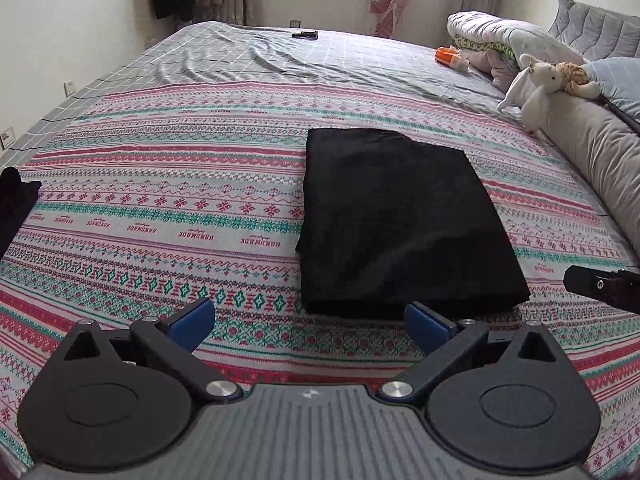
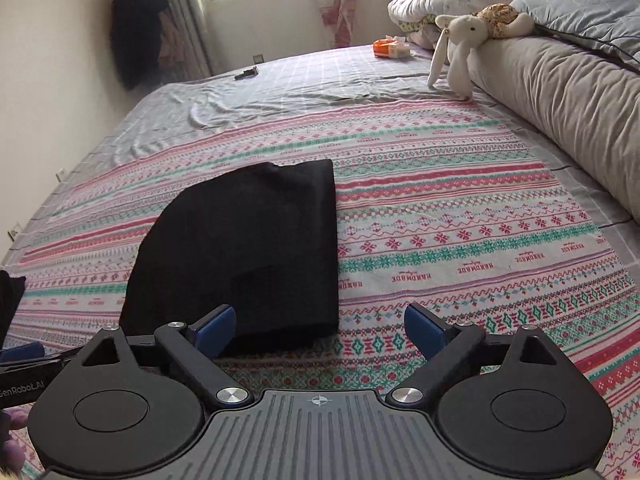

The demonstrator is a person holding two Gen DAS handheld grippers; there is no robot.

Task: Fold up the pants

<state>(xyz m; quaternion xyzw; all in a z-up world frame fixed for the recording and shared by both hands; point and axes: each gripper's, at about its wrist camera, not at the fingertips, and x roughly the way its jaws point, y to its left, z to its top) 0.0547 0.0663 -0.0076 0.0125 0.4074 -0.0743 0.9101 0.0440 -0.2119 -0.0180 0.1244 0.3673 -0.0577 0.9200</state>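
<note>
The black pants [image 1: 400,220] lie folded into a flat rectangle on the patterned bedspread [image 1: 160,208]. They also show in the right wrist view [image 2: 248,248], left of centre. My left gripper [image 1: 310,322] is open and empty, just short of the pants' near edge. My right gripper [image 2: 320,326] is open and empty, its left finger [image 2: 214,326] over the near edge of the pants. Part of the right gripper shows at the right edge of the left wrist view [image 1: 604,286].
A grey bolster [image 2: 560,92] and pillows run along the right side, with a white plush rabbit [image 2: 460,44] on it. A folded quilt [image 1: 500,36], an orange packet [image 1: 448,56] and a dark remote [image 1: 305,34] lie at the far end. Another dark cloth [image 1: 14,204] lies at left.
</note>
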